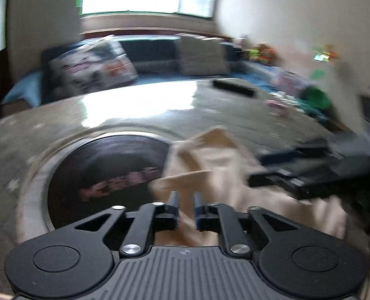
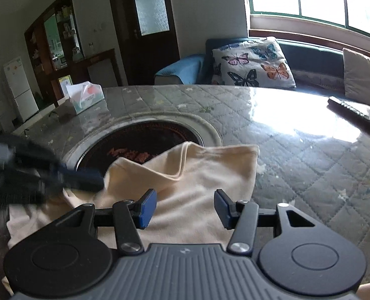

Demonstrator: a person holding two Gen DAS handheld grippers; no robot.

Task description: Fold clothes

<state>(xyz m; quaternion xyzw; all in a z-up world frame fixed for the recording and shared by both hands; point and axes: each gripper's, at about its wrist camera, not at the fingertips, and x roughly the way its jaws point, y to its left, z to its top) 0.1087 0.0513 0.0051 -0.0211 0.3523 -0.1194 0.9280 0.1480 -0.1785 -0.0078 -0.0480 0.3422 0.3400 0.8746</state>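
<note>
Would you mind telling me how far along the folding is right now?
Partly done: the cream garment already lies doubled over on the table. In hand: nothing; the left gripper and right gripper stand open over it. Left: flattening its rumpled left side.

The whole left wrist view is smeared with motion blur: the cushions [image 1: 92,62] at 11 o'clock and the bright clutter [image 1: 315,92] at 2 o'clock cannot be made out. The red lettering [image 1: 120,182] on the dark disc is unreadable. In the right wrist view the left tool [image 2: 60,175] at 9 o'clock is a dark blur, covering part of the cream cloth [image 2: 185,175]. The bench [image 2: 310,162] runs off at 3 o'clock.
</note>
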